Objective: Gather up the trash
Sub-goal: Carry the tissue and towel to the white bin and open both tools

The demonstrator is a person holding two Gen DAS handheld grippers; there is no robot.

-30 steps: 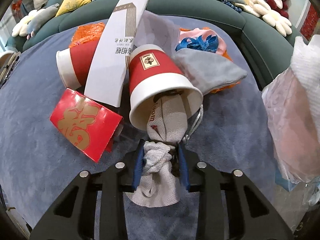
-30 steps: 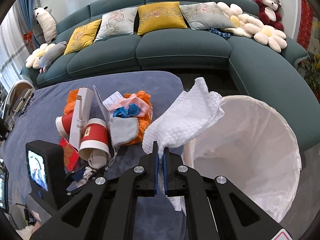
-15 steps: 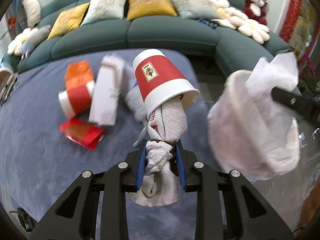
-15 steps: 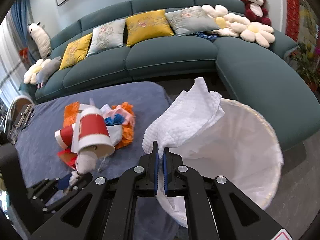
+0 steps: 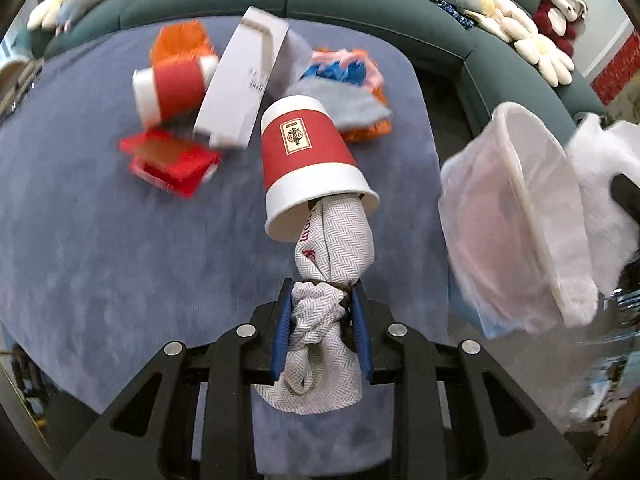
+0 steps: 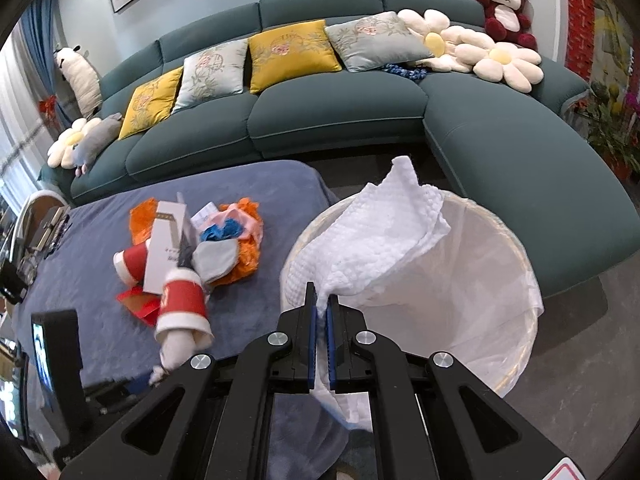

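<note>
My left gripper point(image 5: 322, 300) is shut on a knotted grey herringbone cloth bag point(image 5: 332, 248). The bag's far end is stuffed into a red and white paper cup point(image 5: 308, 152), and both hang above the blue table point(image 5: 100, 248). They also show in the right wrist view, the cup point(image 6: 182, 304) left of my right gripper. My right gripper point(image 6: 321, 308) is shut on a white paper towel point(image 6: 376, 240), held over the rim of the white-lined trash bin point(image 6: 480, 300). The bin point(image 5: 516, 216) stands right of the table.
More trash lies on the table: a second red cup point(image 5: 168, 84), a white carton point(image 5: 244, 76), a red envelope point(image 5: 172, 160), orange and blue wrappers point(image 5: 344, 72) and a grey pouch point(image 5: 344, 100). A teal sofa point(image 6: 320, 112) with cushions curves behind.
My left gripper has lifted the bag and cup off the trash pile and carried them toward the bin. My right gripper has moved the paper towel further over the bin's opening.
</note>
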